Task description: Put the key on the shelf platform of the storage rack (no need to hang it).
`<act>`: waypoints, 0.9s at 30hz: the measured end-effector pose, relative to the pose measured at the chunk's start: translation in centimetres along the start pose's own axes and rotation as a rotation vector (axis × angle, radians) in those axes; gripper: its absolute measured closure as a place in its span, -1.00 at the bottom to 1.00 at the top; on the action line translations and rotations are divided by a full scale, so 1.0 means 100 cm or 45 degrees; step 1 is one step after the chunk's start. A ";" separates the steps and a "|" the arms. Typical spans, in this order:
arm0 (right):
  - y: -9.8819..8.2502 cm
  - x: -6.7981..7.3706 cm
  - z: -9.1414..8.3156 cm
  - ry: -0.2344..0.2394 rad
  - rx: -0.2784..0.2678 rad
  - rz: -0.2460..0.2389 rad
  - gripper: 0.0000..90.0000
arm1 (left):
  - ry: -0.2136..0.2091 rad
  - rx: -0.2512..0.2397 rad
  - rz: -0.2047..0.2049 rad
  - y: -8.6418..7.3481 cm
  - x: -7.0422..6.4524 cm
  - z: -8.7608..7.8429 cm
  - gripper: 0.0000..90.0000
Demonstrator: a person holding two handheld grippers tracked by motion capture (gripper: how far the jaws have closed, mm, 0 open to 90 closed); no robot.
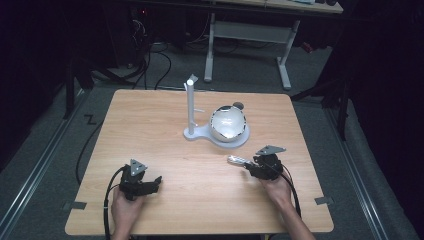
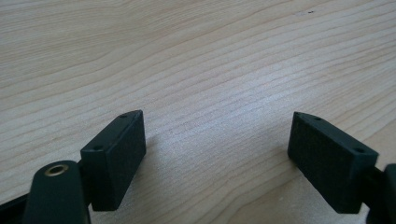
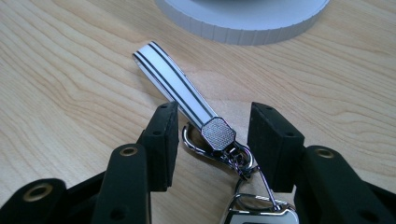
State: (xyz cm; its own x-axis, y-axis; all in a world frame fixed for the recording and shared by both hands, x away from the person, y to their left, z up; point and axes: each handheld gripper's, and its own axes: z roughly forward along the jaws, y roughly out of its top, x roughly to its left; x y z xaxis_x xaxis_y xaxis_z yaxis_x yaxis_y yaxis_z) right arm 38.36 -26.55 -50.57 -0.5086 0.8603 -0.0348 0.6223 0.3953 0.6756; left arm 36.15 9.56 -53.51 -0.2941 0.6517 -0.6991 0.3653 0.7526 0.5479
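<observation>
Lying flat between narrowly parted right tongs (image 3: 212, 140), keychain (image 3: 187, 100) strap angled toward white stand base (image 3: 243, 23); left tongs (image 2: 215, 154) wide.

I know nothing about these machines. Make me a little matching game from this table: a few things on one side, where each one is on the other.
Things:
1. keychain strap
2. shiny bowl
3. left gripper
4. white post

Places:
A. on the white stand's round base
B. over bare wood, holding nothing
C. flat on the table, running between the right gripper's fingers
D. upright, left of the bowl

Pairs: 1-C, 2-A, 3-B, 4-D
</observation>
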 end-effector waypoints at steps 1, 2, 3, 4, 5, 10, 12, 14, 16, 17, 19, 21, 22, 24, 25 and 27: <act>0.000 -0.001 0.001 0.000 0.002 0.000 0.19 | 0.001 0.000 -0.002 0.000 0.000 0.000 -0.57; 0.000 -0.001 0.002 0.001 0.000 0.000 0.19 | 0.001 0.000 -0.002 0.000 0.000 0.000 -0.57; 0.000 -0.001 0.002 0.001 0.000 0.000 0.19 | 0.001 0.000 -0.002 0.000 0.000 0.000 -0.57; 0.000 -0.002 0.003 0.001 0.001 -0.001 0.19 | 0.001 -0.001 -0.002 0.000 0.000 0.000 -0.57; 0.000 -0.002 0.004 0.003 -0.002 0.005 0.19 | 0.001 0.000 -0.002 0.000 0.000 0.000 -0.57; 0.005 0.000 0.006 0.014 0.007 -0.012 0.17 | 0.001 -0.001 -0.003 0.000 0.000 0.000 -0.57; 0.011 0.004 0.007 0.018 -0.004 -0.032 0.16 | 0.002 0.000 -0.004 0.000 0.000 0.000 -0.57; 0.013 0.005 0.008 0.025 0.002 -0.029 0.16 | 0.001 -0.001 -0.003 0.000 0.000 0.000 -0.57; 0.015 0.007 0.013 0.032 0.015 -0.044 0.15 | 0.001 0.000 -0.002 0.000 0.000 0.000 -0.57; 0.015 0.007 0.013 0.032 0.015 -0.044 0.15 | 0.001 -0.001 -0.002 0.000 0.000 0.000 -0.57; 0.016 0.007 0.018 0.035 0.030 -0.056 0.15 | 0.001 -0.001 -0.002 0.000 0.000 0.000 -0.57; 0.016 0.007 0.019 0.034 0.036 -0.055 0.15 | 0.001 0.000 -0.002 0.000 0.000 0.000 -0.57; 0.017 0.007 0.020 0.034 0.045 -0.051 0.15 | 0.001 -0.001 -0.002 0.000 0.000 0.000 -0.57; 0.018 0.006 0.024 0.036 0.062 -0.056 0.17 | 0.001 -0.001 -0.002 0.000 0.000 0.000 -0.57; 0.018 0.006 0.024 0.032 0.069 -0.060 0.18 | 0.001 0.000 -0.002 0.000 0.000 0.000 -0.57; 0.019 0.006 0.026 0.034 0.076 -0.058 0.21 | 0.001 -0.001 -0.002 0.000 0.000 0.000 -0.57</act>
State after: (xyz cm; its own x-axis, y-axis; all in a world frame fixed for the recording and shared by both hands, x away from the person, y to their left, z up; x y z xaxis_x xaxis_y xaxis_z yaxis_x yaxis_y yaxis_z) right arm 40.75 -24.51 -51.23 -0.5522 0.8325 -0.0445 0.6321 0.4529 0.6287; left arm 36.16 9.56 -53.51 -0.2951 0.6507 -0.6996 0.3645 0.7535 0.5471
